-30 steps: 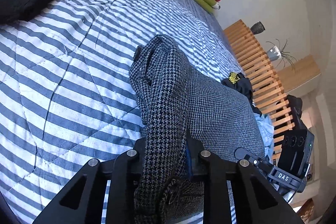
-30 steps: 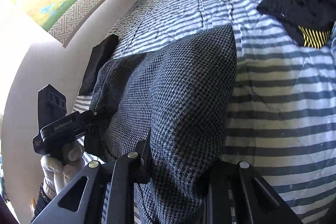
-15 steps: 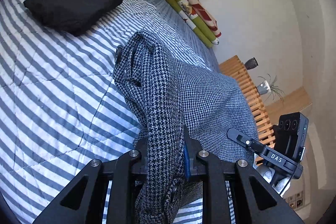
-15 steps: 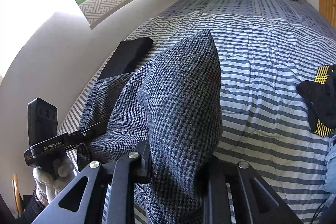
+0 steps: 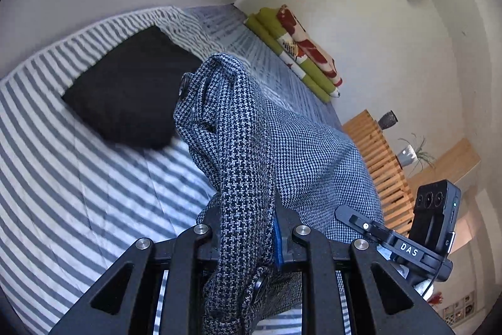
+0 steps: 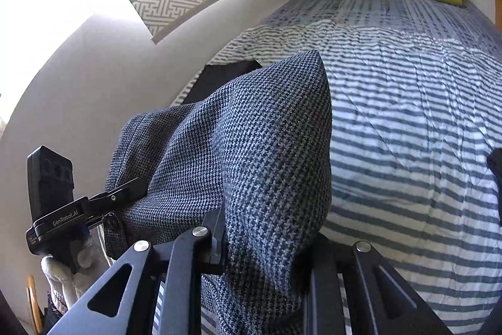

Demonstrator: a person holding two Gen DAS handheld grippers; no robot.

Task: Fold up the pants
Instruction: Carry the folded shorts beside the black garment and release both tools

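We pinch the houndstooth pants (image 5: 282,146) in both grippers, left gripper (image 5: 248,228) and right gripper (image 6: 263,234), above the striped bed (image 6: 408,131). If either thin grip slips, the fold could sag unevenly.

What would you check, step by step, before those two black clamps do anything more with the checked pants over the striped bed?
1. Left gripper pinching the checked pants: ok, cloth is clamped between its fingers.
2. Right gripper pinching the pants: ok, fabric fills its jaws.
3. Cloth between the two grippers taut and flat: not ok, it bunches and sags.
4. Bare stretch of the striped bedspread ahead to lay the pants on: ok.
5. Folded black garment clear of the landing spot: cannot tell; it lies close behind the pants.
6. Lower end of the pants hanging free, not snagged: cannot tell, it is hidden.
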